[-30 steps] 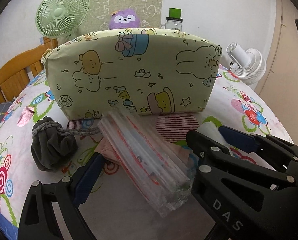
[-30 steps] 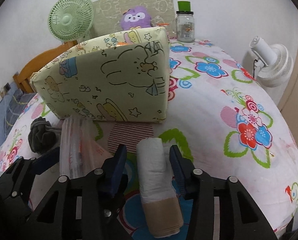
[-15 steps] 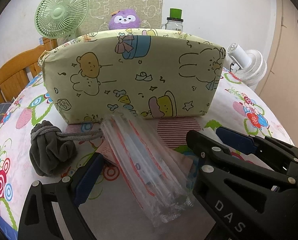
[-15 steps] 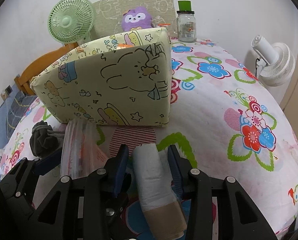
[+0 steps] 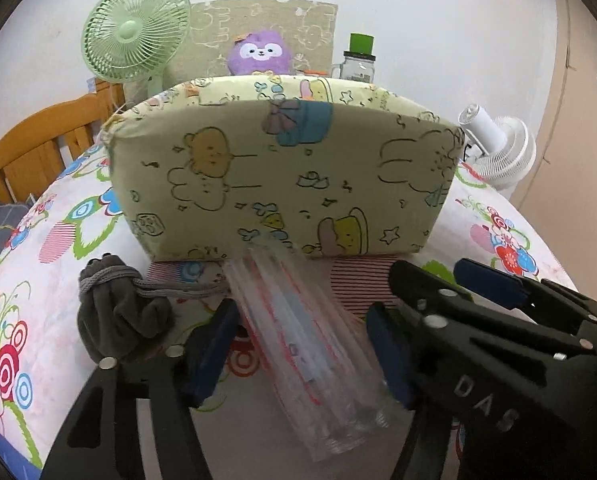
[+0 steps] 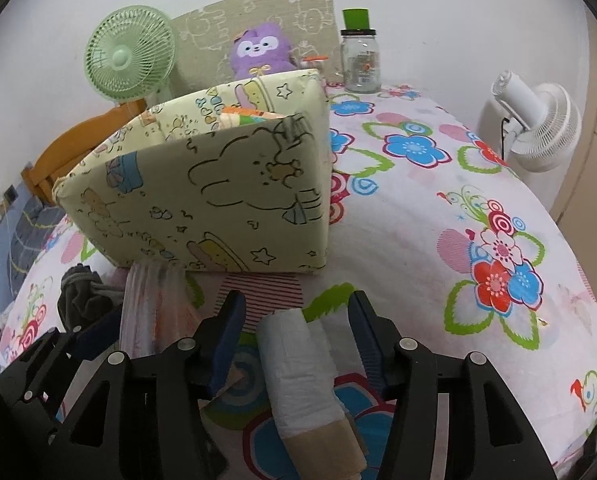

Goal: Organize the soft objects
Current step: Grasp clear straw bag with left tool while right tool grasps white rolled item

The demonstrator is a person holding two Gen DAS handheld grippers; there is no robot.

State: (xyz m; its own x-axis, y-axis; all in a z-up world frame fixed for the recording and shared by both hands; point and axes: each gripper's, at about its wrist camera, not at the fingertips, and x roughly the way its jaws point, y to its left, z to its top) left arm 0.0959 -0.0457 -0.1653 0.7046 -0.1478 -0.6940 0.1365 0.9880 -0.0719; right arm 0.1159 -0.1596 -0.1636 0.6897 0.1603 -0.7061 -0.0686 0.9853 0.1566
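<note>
Clear plastic bags [image 5: 310, 344], in a bundle, lie between the left gripper [image 5: 298, 344] fingers, which stand apart, maybe brushing them. The right gripper [image 6: 294, 340] is spread around a white roll [image 6: 298, 368] before the yellow fabric box [image 6: 218, 184].

A flower-printed bedsheet [image 6: 438, 216] covers the bed. The right black two-finger gripper [image 6: 296, 332] straddles a white rolled cloth with a tan band [image 6: 298, 364], blue pads spread apart on either side, not touching it. Ahead stands a pale yellow cartoon-printed fabric box [image 6: 218, 196]. A clear plastic bag [image 6: 150, 304] and dark grey drawstring pouch [image 6: 82, 292] lie toward the left edge.
</note>
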